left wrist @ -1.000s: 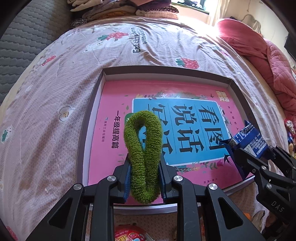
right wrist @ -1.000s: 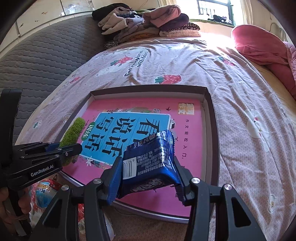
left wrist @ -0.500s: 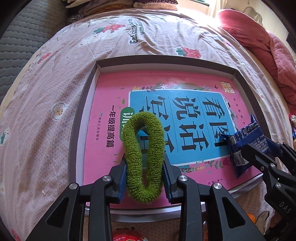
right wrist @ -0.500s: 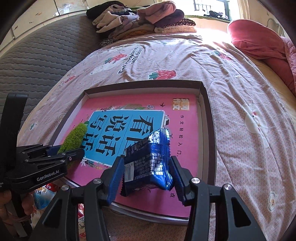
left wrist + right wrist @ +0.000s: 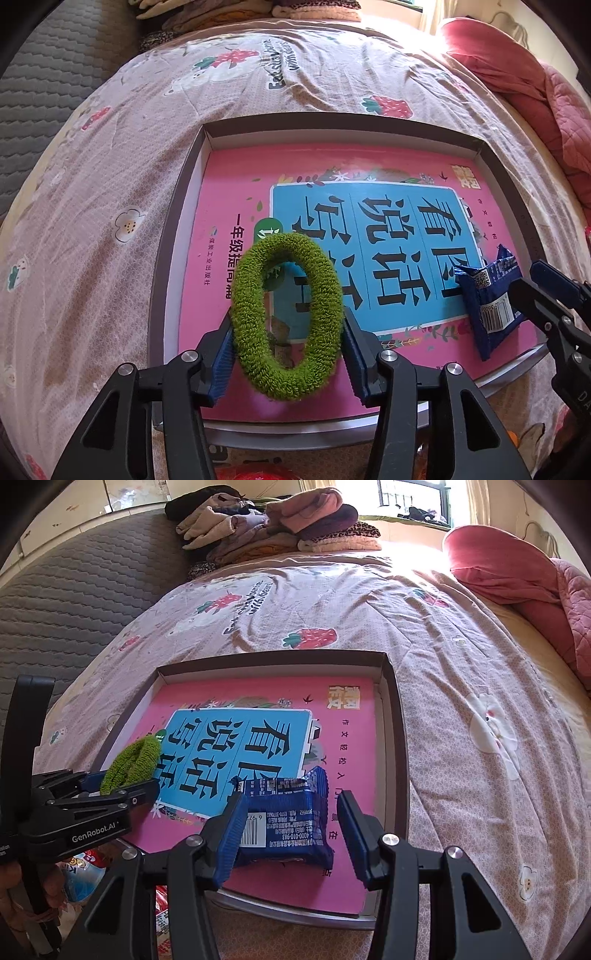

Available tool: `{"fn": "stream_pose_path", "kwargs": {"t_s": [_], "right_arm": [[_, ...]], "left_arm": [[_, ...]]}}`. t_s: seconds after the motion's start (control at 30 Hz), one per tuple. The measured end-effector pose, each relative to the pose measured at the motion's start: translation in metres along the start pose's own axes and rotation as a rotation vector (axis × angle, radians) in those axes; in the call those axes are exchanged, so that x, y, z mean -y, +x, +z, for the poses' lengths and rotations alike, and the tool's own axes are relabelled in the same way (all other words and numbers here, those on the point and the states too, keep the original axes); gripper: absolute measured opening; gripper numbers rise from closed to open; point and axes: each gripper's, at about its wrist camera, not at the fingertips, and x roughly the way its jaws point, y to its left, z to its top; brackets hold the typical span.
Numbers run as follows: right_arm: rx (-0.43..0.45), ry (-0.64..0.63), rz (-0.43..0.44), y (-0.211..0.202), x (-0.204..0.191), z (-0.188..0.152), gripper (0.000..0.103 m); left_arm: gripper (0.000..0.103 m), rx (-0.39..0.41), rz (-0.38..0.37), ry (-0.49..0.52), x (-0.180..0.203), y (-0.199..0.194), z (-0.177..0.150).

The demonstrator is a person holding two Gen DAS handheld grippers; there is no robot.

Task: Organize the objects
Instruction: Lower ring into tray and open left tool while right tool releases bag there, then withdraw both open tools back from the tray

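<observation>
Broadly, the scene is filled by a bed [image 5: 461, 635] covered with a pinkish sheet printed with strawberries and small flowers, with a grey quilted headboard [image 5: 74, 602] seen at the left, a pile of folded clothes [image 5: 273, 528] at the far end and a rose-pink quilt [image 5: 517, 579] at the right. A shallow dark-rimmed box tray [image 5: 173, 236] is laid on the sheet, and its floor is almost wholly covered by a pink book [image 5: 236, 192] with a blue title panel. Over the near left part of the book, the left gripper [image 5: 288, 350] is seen with its jaws opening; a green fuzzy hair tie [image 5: 286, 321] stands as an open oval between the pads, its two sides touching or nearly touching them, so whether it is yet free cannot be told. Toward the near right part of the book, the right gripper [image 5: 288, 830] is held with its jaws partly apart around a blue snack packet [image 5: 284, 819]; the left pad is seen against the packet's barcode end, while a clear gap is left between the packet and the right pad, and the packet appears to lie on the book's cover. Below the tray's near edge, a few colourful wrappers [image 5: 85, 871] are glimpsed, too cut off to identify.
</observation>
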Motion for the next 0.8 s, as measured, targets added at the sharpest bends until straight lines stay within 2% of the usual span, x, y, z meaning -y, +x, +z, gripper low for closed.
{"fn": "stream_pose_path", "kwargs": {"t_s": [0.23, 0.33, 0.43, 0.8], "right_arm": [[0.035, 0.006, 0.006, -0.015, 0.000, 0.006, 0.051], [0.050, 0.005, 0.009, -0.021, 0.000, 0.008, 0.051], [0.055, 0.003, 0.016, -0.024, -0.002, 0.009, 0.051], [0.068, -0.010, 0.025, -0.030, -0.007, 0.011, 0.051]], "left_arm": [[0.058, 0.019, -0.009, 0.006, 0.001, -0.008, 0.000], [0.059, 0.023, -0.048, -0.005, 0.000, -0.015, 0.003], [0.065, 0.030, -0.086, -0.039, -0.005, -0.019, 0.006], [0.066, 0.071, -0.075, -0.046, -0.007, -0.033, 0.008]]}}
